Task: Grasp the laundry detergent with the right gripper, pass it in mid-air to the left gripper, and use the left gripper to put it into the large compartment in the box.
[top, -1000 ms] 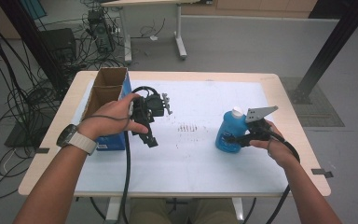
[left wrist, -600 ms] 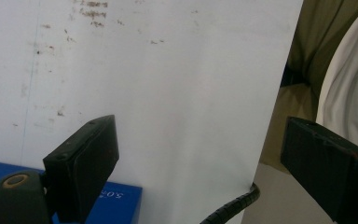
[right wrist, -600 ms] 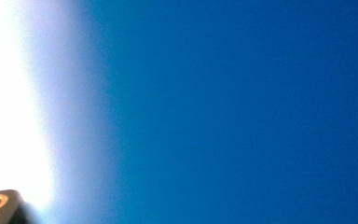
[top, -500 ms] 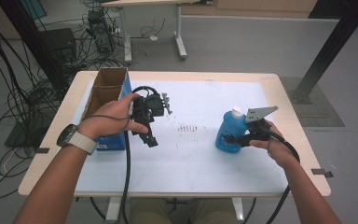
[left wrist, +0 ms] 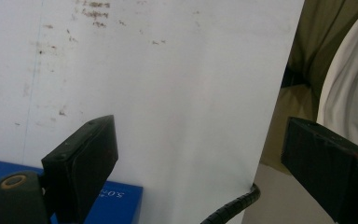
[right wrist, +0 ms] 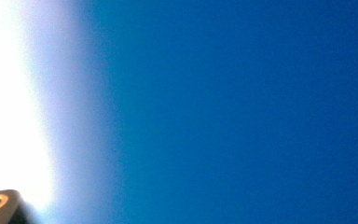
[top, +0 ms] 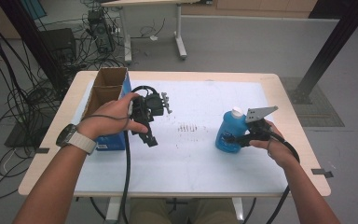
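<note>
Blue bottle (top: pixel 226 135) with white cap, upright on the white table (top: pixel 205 158), right side, clamped by right gripper (top: pixel 235 138).

Right gripper view: I get the blue bottle (right wrist: pixel 242 112) as a featureless blur, no label legible | Left gripper view: my right jaw is cut by the right edge, blue box (left wrist: pixel 116 205) cut at the bottom, its print too small to read | High view: right gripper (top: pixel 235 138) jaws hidden against the bottle (top: pixel 227 135)
</note>
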The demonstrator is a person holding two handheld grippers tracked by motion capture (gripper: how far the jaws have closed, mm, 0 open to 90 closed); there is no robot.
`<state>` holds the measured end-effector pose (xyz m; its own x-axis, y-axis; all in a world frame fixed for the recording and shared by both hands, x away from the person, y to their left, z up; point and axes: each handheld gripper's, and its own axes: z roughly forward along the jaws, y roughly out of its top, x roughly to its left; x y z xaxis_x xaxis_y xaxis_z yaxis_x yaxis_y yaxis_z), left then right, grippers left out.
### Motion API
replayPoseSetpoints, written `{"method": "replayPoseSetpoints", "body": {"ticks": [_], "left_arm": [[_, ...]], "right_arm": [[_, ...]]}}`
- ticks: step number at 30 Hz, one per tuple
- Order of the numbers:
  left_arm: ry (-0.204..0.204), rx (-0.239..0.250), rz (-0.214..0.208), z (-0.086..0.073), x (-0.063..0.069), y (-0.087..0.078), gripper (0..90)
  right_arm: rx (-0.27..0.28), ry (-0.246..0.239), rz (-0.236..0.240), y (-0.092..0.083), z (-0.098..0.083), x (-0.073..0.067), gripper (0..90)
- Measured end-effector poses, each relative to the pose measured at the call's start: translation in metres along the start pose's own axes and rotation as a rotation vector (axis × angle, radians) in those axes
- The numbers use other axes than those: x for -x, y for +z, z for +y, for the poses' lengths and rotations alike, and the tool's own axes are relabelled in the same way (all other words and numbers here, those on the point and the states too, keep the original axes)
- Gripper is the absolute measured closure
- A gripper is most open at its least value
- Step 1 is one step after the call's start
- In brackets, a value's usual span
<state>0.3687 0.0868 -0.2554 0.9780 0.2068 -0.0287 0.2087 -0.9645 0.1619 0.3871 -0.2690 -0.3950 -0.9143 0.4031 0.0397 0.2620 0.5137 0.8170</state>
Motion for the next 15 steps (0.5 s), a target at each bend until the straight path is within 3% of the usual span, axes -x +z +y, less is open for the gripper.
{"method": "replayPoseSetpoints", "body": {"ticks": [9,15], "left_arm": [[-0.005,0.0,0.003,0.0003,-0.0001,-0.0011,11.2],[-0.01,0.002,0.02,0.0011,0.0011,-0.006,10.8]], "right_arm": [[-0.009,-0.007,0.004,0.0,0.002,0.0006,43.3],[0.023,0.007,0.025,-0.0052,0.004,0.0008,43.3]]}}
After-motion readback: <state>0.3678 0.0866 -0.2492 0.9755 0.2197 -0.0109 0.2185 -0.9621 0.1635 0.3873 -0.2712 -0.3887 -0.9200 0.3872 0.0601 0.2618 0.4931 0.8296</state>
